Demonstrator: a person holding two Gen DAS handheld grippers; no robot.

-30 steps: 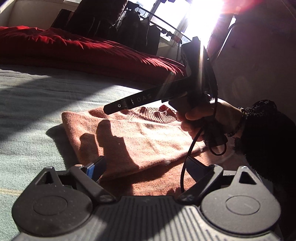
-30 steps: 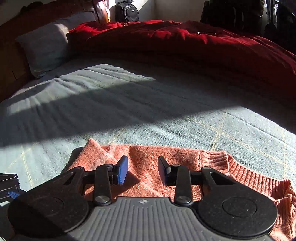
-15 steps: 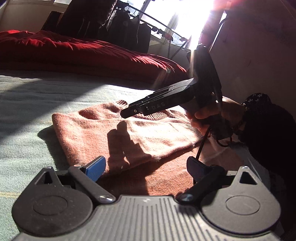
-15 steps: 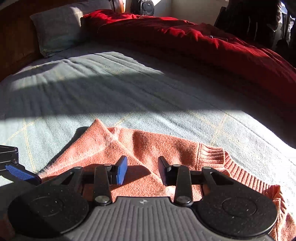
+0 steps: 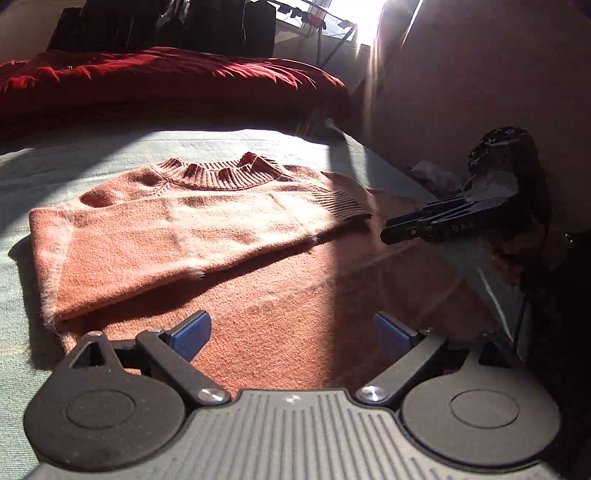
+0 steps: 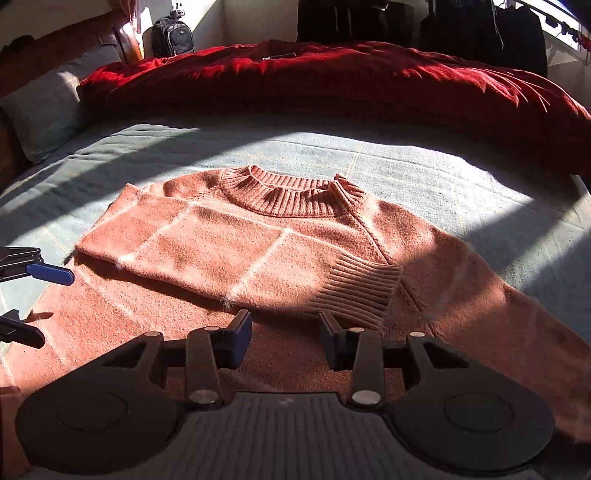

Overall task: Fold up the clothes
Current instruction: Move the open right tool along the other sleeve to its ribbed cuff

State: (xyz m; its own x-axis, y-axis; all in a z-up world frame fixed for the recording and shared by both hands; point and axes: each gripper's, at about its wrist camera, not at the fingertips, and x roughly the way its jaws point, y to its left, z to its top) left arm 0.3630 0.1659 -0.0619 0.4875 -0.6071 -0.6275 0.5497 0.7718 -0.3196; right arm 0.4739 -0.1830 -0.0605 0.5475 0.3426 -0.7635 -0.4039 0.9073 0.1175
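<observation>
So the surface here is a bed point(image 6: 406, 170) with a grey-green checked cover, half in hard sunlight from a window point(image 5: 347, 18), half in shadow. There's a rumpled red duvet point(image 6: 332, 77) along the far side, a grey pillow point(image 6: 48, 110) at the headboard, a backpack point(image 6: 173, 37) in the corner and dark clothes point(image 6: 480, 33) hanging behind.

The orange sweater point(image 6: 258, 251) lies flat mid-bed, collar away, one sleeve folded across the chest with its ribbed cuff point(image 6: 358, 291) near the right gripper point(image 6: 286, 338).

Nothing's blocking it. The left gripper point(image 5: 291, 332) has its fingers spread wide and empty; the right one's are partly apart, also holding nothing.

Compared to a second ago, both grippers have pulled back off the sweater, so way more of it shows.
</observation>
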